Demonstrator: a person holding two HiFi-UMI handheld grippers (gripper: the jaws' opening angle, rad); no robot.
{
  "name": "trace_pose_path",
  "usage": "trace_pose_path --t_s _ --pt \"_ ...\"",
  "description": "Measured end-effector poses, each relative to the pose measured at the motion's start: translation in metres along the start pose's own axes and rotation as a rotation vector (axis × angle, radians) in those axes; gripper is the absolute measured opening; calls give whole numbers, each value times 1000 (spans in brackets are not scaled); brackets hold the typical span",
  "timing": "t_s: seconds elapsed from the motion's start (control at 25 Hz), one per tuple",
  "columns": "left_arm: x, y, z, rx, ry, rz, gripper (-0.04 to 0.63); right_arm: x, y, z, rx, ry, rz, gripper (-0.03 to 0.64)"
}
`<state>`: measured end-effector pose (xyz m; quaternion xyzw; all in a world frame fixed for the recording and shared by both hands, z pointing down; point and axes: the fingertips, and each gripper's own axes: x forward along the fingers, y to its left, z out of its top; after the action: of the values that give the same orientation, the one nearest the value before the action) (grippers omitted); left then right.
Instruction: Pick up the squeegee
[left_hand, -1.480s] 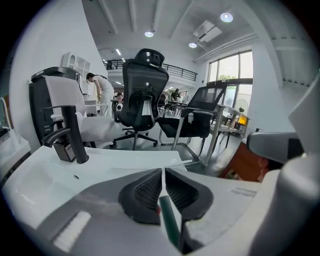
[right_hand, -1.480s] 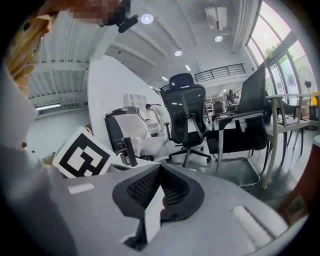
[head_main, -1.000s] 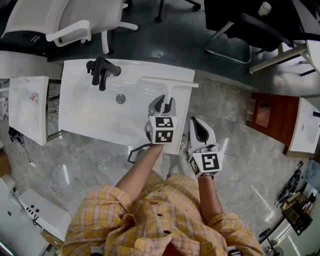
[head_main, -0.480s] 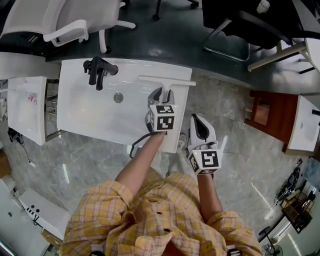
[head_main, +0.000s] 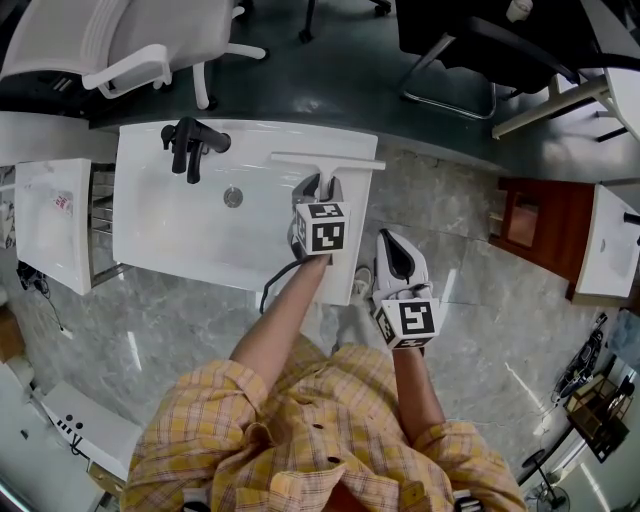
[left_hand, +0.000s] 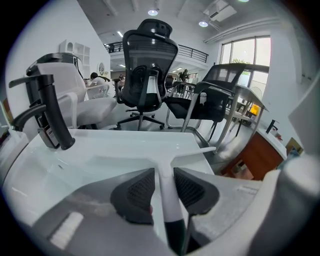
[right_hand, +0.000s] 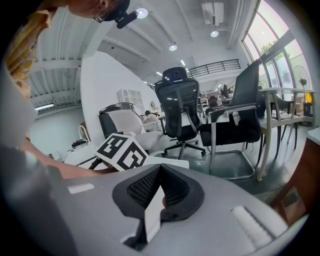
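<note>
The white T-shaped squeegee (head_main: 328, 161) lies flat on the right rim of the white sink (head_main: 180, 250), its blade toward the far edge. My left gripper (head_main: 321, 186) points steeply down over its handle. In the left gripper view the handle (left_hand: 163, 172) runs between the two dark pads (left_hand: 135, 192), which stand on either side without pressing on it; the jaws are open. My right gripper (head_main: 397, 252) hovers to the right of the sink above the floor. Its pads (right_hand: 145, 187) meet at the tips with nothing between them.
A black faucet (head_main: 190, 140) and a drain (head_main: 233, 197) sit in the sink's left half. A second white basin (head_main: 55, 215) stands further left. White chair (head_main: 120, 40) and black chair (head_main: 470, 40) stand beyond the sink, a wooden cabinet (head_main: 540, 235) at right.
My left gripper has come forward and down along the squeegee's handle toward the blade, and its jaws now straddle the handle. The right gripper has stayed put.
</note>
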<state>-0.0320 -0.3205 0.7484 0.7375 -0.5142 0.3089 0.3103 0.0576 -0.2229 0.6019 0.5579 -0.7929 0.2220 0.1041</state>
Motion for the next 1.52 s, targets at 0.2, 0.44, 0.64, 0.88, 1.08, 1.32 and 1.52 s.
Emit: trace_pose_path --t_s 0.2,0.44,0.64,0.88,1.08,1.32,1.52 --pt "0 1 -2 -11 -2 11 86 -3 -2 -1 2 1 -5 2" --pt "-10 1 -1 -6 -15 20 83 -10 -5 -2 7 -3 -16 2" --pt "-20 -1 3 -3 -36 24 83 -16 -2 -4 -15 -5 -14 2" --pt "-38 -4 6 -10 -66 26 83 -27 3 -2 -39 -8 -13 2" --pt "-55 -5 9 -16 -90 25 83 -35 7 -2 -44 -7 -2 2" --pt "-82 -4 17 -12 -127 31 83 -48 11 -2 -39 0 1 2" --pt "-111 -8 26 4 -176 22 83 -59 18 9 -53 -23 13 2"
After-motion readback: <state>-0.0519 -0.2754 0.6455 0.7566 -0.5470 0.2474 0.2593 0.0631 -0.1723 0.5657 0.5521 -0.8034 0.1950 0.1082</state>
